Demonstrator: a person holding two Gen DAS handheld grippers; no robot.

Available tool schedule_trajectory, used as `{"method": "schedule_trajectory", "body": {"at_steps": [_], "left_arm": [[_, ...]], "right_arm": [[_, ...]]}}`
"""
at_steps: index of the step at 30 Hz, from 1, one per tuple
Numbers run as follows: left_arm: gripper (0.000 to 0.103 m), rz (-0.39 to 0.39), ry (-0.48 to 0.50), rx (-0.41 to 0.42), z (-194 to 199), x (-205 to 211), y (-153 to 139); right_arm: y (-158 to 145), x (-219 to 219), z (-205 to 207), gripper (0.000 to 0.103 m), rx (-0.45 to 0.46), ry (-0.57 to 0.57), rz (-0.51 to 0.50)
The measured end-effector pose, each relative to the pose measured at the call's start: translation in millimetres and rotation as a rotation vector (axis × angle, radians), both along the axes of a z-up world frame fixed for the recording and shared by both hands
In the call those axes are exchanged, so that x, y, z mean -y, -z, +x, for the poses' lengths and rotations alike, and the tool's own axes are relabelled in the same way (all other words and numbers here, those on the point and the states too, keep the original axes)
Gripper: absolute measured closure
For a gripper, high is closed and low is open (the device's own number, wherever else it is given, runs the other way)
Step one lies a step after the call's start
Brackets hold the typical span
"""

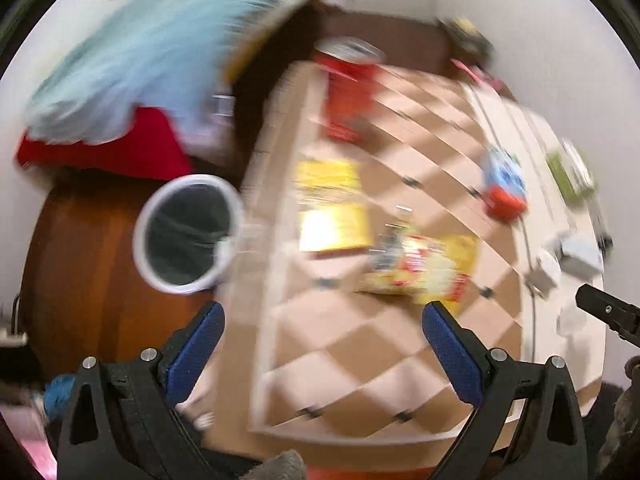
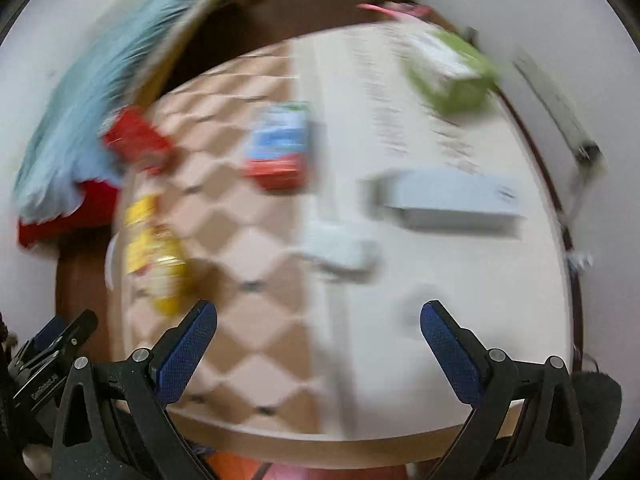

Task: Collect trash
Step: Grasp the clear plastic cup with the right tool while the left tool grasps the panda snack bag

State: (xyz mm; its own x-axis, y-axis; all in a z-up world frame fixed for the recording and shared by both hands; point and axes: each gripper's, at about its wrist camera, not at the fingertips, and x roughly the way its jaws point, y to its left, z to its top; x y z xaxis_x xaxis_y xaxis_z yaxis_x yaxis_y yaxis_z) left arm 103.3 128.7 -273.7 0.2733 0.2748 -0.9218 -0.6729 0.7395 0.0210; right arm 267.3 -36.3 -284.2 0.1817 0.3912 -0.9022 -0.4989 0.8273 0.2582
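Observation:
Both views are motion-blurred. My left gripper (image 1: 322, 314) is open and empty above the near edge of a checkered table (image 1: 360, 344). On the table lie a yellow packet (image 1: 332, 204), a yellow and red snack bag (image 1: 424, 270), a red box (image 1: 350, 96) and a blue and red carton (image 1: 504, 184). A white-rimmed bin (image 1: 188, 234) with a dark liner stands on the floor to the left. My right gripper (image 2: 318, 314) is open and empty over the table, with the blue and red carton (image 2: 278, 146), a green box (image 2: 450, 70) and the snack bag (image 2: 158, 264) ahead.
A grey flat box (image 2: 452, 198) and a small white block (image 2: 340, 248) lie on the pale half of the table (image 2: 400, 360). Light blue cloth (image 1: 152, 48) over something red (image 1: 120, 152) sits at the far left. The right gripper's tip (image 1: 608, 310) shows at the left view's right edge.

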Motion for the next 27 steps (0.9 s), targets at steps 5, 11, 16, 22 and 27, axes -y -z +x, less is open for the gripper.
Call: {"method": "schedule_trajectory", "body": {"at_steps": [5,11,16,22,27], "left_arm": [[0.002,-0.023,0.123,-0.104,59.7,15.6,38.3],[0.003,-0.087,0.169,-0.159,90.8,14.7,69.2],[0.038,-0.105,0.144,-0.114,94.4,15.2,73.6],[0.057,-0.073,0.118,-0.071,88.5,22.4,60.5],[0.058,-0.064,0.104,-0.053,80.6,24.8,51.1]], "right_arm": [[32.6,36.9,22.3,0.002,-0.047,0.087,-0.006],[57.4,44.9,28.6,0.015,-0.086,0.113,0.029],[66.0,34.1,20.3,0.040,-0.032,0.084,0.008],[65.3,32.4,11.2,0.059,0.050,0.079,-0.037],[62.8,34.1,12.4,0.059,0.043,0.082,-0.021]]}}
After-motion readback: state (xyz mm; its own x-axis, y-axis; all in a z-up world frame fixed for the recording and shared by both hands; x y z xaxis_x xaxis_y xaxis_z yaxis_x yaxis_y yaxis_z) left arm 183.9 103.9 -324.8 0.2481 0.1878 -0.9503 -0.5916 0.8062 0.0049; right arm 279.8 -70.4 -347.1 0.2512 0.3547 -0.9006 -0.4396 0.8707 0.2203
